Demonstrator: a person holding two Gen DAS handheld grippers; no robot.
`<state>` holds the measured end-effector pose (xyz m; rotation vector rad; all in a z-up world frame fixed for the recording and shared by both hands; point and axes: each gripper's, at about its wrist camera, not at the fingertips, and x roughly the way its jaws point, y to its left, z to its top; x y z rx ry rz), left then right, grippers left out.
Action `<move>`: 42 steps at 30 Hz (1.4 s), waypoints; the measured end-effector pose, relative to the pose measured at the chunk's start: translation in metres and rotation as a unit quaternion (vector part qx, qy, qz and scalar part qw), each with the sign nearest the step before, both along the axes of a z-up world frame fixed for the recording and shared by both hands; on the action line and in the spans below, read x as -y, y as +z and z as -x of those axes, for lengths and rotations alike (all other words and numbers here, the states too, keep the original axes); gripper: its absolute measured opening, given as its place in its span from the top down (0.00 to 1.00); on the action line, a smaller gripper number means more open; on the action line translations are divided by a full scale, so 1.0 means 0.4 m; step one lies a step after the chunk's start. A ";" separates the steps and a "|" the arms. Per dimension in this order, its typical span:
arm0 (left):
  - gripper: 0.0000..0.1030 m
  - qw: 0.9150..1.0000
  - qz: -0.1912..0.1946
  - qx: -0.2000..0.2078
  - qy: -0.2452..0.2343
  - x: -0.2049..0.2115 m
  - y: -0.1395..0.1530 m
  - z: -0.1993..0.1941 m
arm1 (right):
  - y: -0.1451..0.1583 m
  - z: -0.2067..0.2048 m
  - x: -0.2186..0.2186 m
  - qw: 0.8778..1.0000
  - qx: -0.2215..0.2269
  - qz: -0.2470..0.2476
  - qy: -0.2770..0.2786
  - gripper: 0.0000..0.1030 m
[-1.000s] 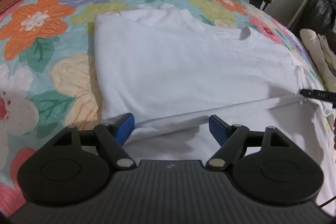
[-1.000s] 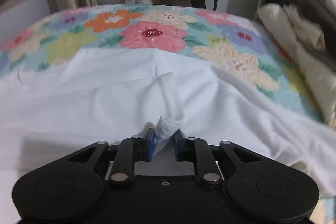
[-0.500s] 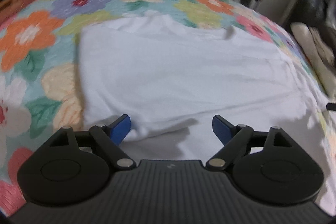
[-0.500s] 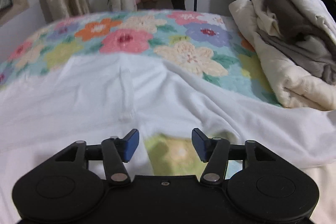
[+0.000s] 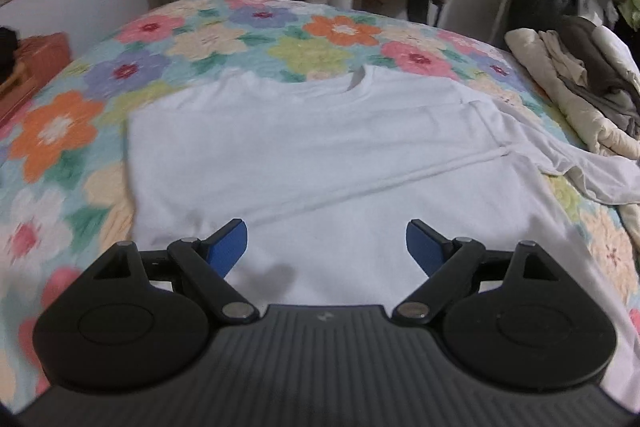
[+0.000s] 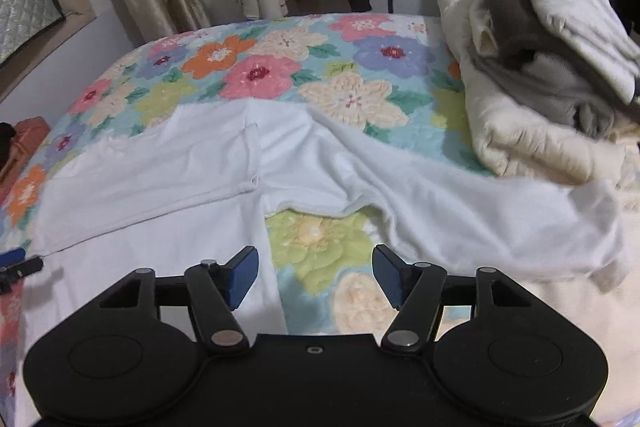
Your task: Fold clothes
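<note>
Risk sits nearest in the two empty tools: the left gripper hangs with its blue pads spread wide over the near part of the white T-shirt, and the right gripper is just as wide apart, holding nothing, above the shirt's edge and a bare patch of the floral bedspread. Closing from here, the right one could pinch bedspread along with cloth, or catch only one layer, and any lift would then drag the work out of line.

Just beyond the pads, the shirt lies on the bed with one side already laid over the body; the folded edge runs as a ridge across the left view. A careless pull on the lower layer would likely slide that flap and undo the crease.

Farther right, the other sleeve is spread loose and rumpled, reaching toward the pile of beige and grey clothes. In my judgement a wide swing could tangle it with that pile, or fold wrinkles in.

At the far end, the collar sits slightly off the middle of the folded panel, so a matching fold may come out lopsided.
</note>
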<state>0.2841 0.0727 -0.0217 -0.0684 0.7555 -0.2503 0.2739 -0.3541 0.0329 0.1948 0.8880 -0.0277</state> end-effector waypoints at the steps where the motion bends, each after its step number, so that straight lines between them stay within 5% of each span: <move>1: 0.16 1.000 0.005 -0.004 0.015 -0.011 -0.002 0.024 | 0.018 0.003 0.011 1.000 -0.008 0.002 0.003 0.34; 7: 0.16 0.996 0.003 0.012 0.083 -0.040 0.039 0.168 | 0.078 0.032 0.090 1.000 -0.026 -0.003 0.008 0.25; 10: 0.16 0.996 0.009 0.020 0.087 -0.011 0.071 0.223 | 0.076 0.011 0.120 0.997 -0.050 -0.052 0.017 0.25; 13: 0.16 0.995 0.068 -0.008 0.069 0.034 0.077 0.237 | 0.074 -0.013 0.136 0.993 -0.064 -0.094 0.042 0.25; 18: 0.15 0.990 0.141 0.006 0.017 0.214 0.087 0.206 | 0.051 -0.076 0.177 0.991 -0.051 -0.124 -0.024 0.25; 23: 0.15 0.992 0.114 0.001 -0.045 0.456 0.083 0.154 | -0.056 -0.050 0.235 0.973 -0.010 -0.198 -0.119 0.25; 25: 0.15 0.993 0.107 -0.003 -0.056 0.507 0.072 0.135 | -0.122 -0.056 0.238 0.967 -0.055 -0.223 -0.108 0.25; 29: 0.15 0.993 0.097 -0.017 -0.065 0.592 0.045 0.102 | -0.215 -0.006 0.266 0.973 -0.045 -0.178 -0.138 0.24; 32: 0.15 0.993 0.096 -0.029 -0.066 0.631 0.013 0.063 | -0.276 0.034 0.316 0.965 -0.047 -0.186 -0.177 0.24; 36: 0.16 0.992 0.103 -0.043 -0.056 0.679 -0.031 0.009 | -0.278 0.064 0.373 0.953 -0.022 -0.214 -0.215 0.24; 42: 0.16 0.993 0.098 -0.067 -0.028 0.744 -0.072 -0.033 | -0.267 0.075 0.410 0.945 0.013 -0.180 -0.272 0.24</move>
